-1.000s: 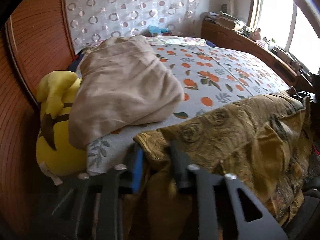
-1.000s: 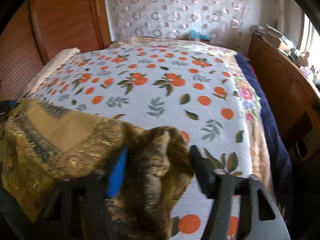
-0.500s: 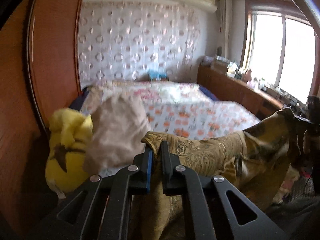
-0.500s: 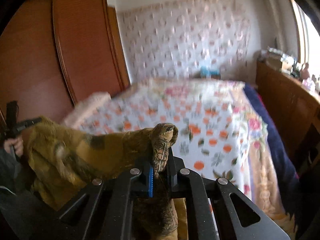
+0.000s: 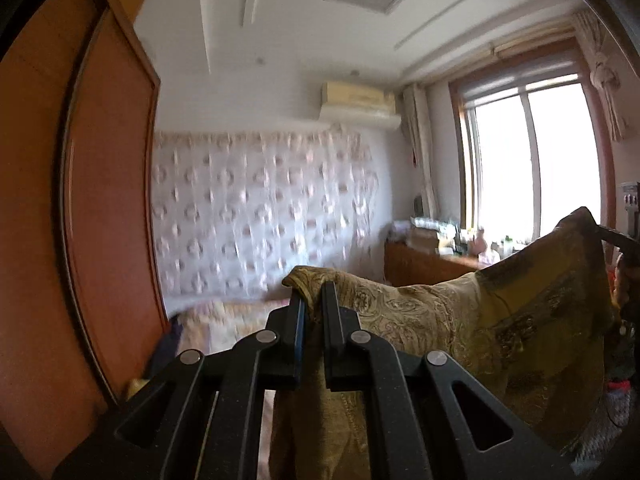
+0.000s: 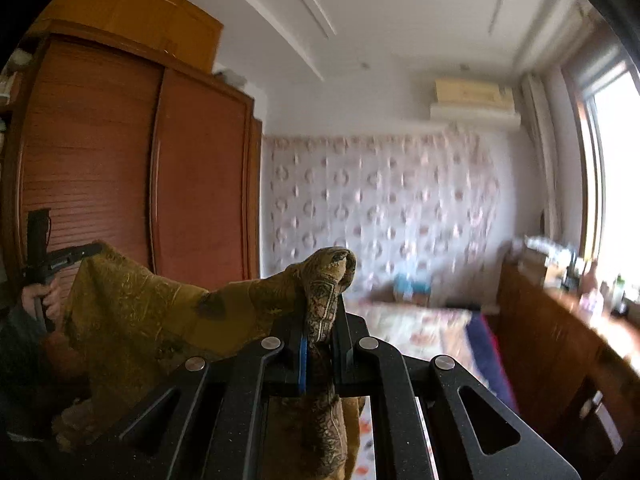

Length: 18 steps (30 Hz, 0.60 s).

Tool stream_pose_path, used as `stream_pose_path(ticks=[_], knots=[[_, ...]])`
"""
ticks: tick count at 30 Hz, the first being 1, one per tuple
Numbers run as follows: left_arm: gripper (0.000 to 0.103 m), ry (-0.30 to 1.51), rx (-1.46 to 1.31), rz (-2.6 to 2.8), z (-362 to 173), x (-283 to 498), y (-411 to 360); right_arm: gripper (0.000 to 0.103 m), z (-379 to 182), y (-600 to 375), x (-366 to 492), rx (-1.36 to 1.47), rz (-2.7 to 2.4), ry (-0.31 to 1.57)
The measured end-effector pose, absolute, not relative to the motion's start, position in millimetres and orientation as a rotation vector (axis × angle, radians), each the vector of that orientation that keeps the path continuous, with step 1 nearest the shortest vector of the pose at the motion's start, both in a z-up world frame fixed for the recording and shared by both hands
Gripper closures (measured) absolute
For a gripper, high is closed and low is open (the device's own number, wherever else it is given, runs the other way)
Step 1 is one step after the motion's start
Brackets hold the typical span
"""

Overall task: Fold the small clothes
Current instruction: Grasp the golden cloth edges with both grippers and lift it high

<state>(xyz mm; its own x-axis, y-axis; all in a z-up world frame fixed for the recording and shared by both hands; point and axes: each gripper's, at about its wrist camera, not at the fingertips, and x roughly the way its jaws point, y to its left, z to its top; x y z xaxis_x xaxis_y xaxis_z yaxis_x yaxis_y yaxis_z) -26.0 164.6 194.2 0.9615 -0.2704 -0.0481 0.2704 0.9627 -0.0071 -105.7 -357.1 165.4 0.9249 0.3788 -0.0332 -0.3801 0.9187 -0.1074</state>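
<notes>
A mustard-yellow patterned cloth [image 5: 460, 320] hangs in the air, stretched between both grippers. My left gripper [image 5: 313, 300] is shut on one top corner, and the fabric drapes down below its jaws. My right gripper [image 6: 323, 312] is shut on the other corner of the same cloth [image 6: 152, 312], which bunches above the pads. In the right wrist view the left gripper [image 6: 86, 251] shows at the far left, held by a hand [image 6: 38, 294]. In the left wrist view the right gripper [image 5: 604, 233] pinches the cloth's far tip. Both point level across the room.
The bed [image 6: 416, 324] with its orange-print cover lies low ahead, mostly below view. A wooden wardrobe [image 6: 120, 180] stands on the left, a wooden sideboard [image 6: 560, 332] with clutter runs under the window [image 5: 532, 164] on the right. A patterned curtain [image 5: 260, 216] covers the far wall.
Both grippers closed on the cloth's corners while it lay at the bed's near edge, then rose and tilted up to level, lifting the cloth off the bed. The bed dropped low in both views.
</notes>
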Motion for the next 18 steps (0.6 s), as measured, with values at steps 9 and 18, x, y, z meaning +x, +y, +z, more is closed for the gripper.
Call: stream_pose_path(ticks=[9, 18], knots=[[0.095, -0.075, 0.009, -0.229, 243.1, -49.5, 188.0, 0.095, 241.8, -364.2, -142.9, -0.203, 0.312, -0.079], [0.095, -0.105, 0.029, -0.217, 246.9, -59.5, 184.0, 0.095, 214.1, -332.6, -144.3, -0.244, 0.3, -0.088]])
